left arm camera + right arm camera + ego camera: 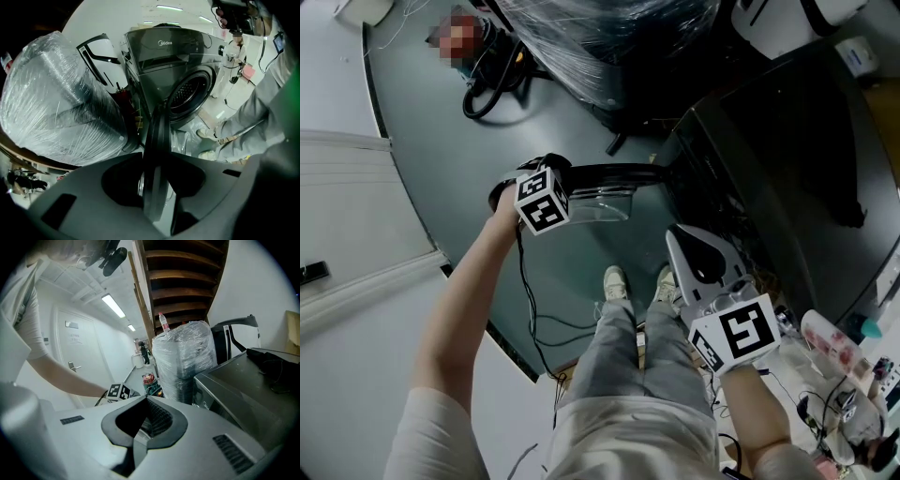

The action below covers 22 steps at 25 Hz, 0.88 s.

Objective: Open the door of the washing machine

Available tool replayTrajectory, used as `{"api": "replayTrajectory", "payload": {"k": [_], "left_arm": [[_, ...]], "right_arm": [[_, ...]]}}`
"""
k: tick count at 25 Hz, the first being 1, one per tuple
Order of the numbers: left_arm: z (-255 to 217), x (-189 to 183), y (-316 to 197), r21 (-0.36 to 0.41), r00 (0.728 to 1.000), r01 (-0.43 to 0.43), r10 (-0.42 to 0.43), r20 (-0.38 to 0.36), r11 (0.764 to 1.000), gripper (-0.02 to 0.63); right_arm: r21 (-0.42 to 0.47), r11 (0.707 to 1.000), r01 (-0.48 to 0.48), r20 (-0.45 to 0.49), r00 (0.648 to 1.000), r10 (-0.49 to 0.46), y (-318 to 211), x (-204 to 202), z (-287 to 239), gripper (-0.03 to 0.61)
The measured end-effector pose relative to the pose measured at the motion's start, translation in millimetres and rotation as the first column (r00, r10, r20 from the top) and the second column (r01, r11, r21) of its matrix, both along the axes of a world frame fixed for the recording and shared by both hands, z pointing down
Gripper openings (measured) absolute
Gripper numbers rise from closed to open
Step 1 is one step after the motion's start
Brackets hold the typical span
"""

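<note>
The dark grey washing machine (pixel 769 159) stands at the right of the head view, and its round door (pixel 609 173) is swung out to the left with its clear glass bowl (pixel 600 204) hanging below. My left gripper (pixel 534 178) is shut on the door's black rim at its free end. In the left gripper view that rim (pixel 154 154) runs straight between the jaws of the left gripper (pixel 155 161), with the machine (pixel 173 61) and its bare drum opening (pixel 190 91) behind. My right gripper (pixel 680 239) hangs beside the machine's front, shut and holding nothing; in its own view the right gripper (pixel 146 398) has its tips together.
A large bundle wrapped in plastic film (pixel 600 37) stands left of the machine, also seen as the bundle (pixel 51 103) close behind the door. Cables (pixel 487 89) lie on the grey floor. My feet (pixel 616 281) stand just below the door. Clutter (pixel 834 347) sits at the lower right.
</note>
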<state>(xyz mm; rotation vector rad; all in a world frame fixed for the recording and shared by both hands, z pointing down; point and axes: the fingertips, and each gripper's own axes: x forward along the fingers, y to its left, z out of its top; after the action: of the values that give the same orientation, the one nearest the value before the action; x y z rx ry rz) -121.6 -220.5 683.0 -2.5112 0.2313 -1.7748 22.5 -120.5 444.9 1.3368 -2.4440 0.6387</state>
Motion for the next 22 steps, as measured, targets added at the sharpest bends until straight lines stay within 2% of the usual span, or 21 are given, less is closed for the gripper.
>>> {"api": "replayTrajectory", "payload": {"k": [5, 14, 17, 22], "left_arm": [[1, 0, -15, 0.016, 0.998, -0.027, 0.026, 0.050, 1.000, 0.140], [6, 0, -28, 0.016, 0.996, -0.051, 0.050, 0.075, 0.999, 0.140], [9, -3, -28, 0.035, 0.997, -0.018, 0.016, 0.079, 0.999, 0.140], [-6, -7, -29, 0.116, 0.997, 0.077, -0.080, 0.018, 0.990, 0.180]], "right_arm": [[-0.015, 1.000, -0.008, 0.001, 1.000, 0.008, -2, 0, 4, 0.028], [-0.044, 0.998, -0.034, 0.008, 0.999, 0.034, -5, 6, 14, 0.028], [-0.037, 0.999, -0.027, -0.002, 1.000, 0.027, -4, 6, 11, 0.028], [-0.024, 1.000, -0.020, -0.020, 1.000, 0.019, -5, 6, -3, 0.028]]}}
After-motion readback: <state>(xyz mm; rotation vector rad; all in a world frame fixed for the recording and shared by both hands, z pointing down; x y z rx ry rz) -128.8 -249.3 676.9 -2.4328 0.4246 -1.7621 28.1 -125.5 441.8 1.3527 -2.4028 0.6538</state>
